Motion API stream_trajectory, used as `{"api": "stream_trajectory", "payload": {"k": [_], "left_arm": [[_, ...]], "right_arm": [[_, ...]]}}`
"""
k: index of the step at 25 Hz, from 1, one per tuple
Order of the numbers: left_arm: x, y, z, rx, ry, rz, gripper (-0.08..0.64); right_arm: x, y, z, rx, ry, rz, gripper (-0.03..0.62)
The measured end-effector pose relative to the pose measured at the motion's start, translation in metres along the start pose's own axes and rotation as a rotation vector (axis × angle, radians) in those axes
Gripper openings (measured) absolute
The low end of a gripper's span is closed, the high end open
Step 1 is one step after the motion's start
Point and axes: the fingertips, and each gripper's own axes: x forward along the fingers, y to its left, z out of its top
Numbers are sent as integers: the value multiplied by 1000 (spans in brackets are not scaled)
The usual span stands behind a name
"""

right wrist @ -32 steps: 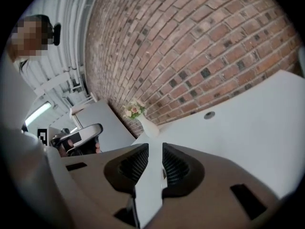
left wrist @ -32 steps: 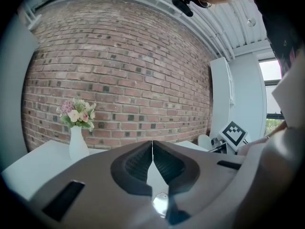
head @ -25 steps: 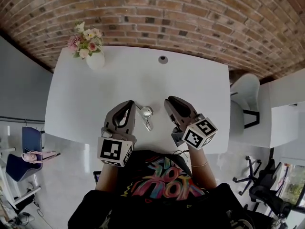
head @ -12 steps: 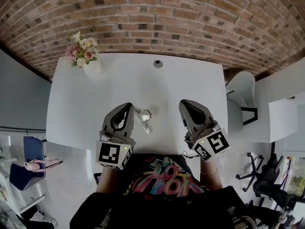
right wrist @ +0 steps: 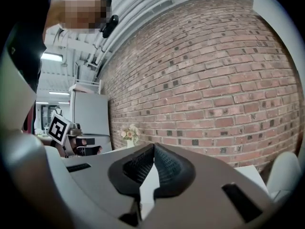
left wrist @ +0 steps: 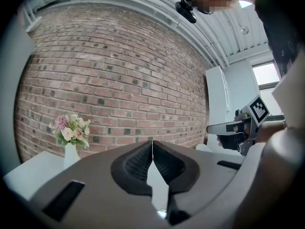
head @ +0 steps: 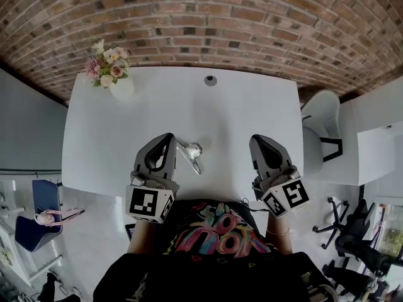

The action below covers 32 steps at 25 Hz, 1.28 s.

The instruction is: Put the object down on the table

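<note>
A small shiny metal object [head: 191, 153] lies on the white table [head: 126, 124], near its front edge. My left gripper [head: 168, 138] is shut and empty, and hovers just left of the object, close beside it. My right gripper [head: 258, 141] is also shut with nothing in it, about a hand's width to the object's right. In the left gripper view the jaws [left wrist: 152, 143] meet at their tips, and the right gripper [left wrist: 234, 127] shows off to the right. The right gripper view shows its jaws [right wrist: 154, 147] closed, with the left gripper [right wrist: 80, 141] at the left.
A white vase of pink and cream flowers [head: 112, 68] stands at the table's far left corner. A round cable grommet [head: 210, 80] sits at the far middle. A white chair [head: 321, 123] and another white desk [head: 374, 137] are at the right. A brick wall [left wrist: 119, 80] rises behind the table.
My right gripper has drawn away to the right, from beside the metal object to the table's right part. The left gripper and the object have stayed put.
</note>
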Motion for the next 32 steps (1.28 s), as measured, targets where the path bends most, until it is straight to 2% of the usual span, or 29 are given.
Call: {"api": "stream_trajectory", "payload": {"k": [19, 32], "left_arm": [[7, 14, -2, -11, 11, 14, 26], [6, 10, -9, 3, 27, -12, 26]], "right_arm": [[18, -8, 3, -8, 8, 18, 16], [15, -4, -7, 18, 11, 24, 15]]}}
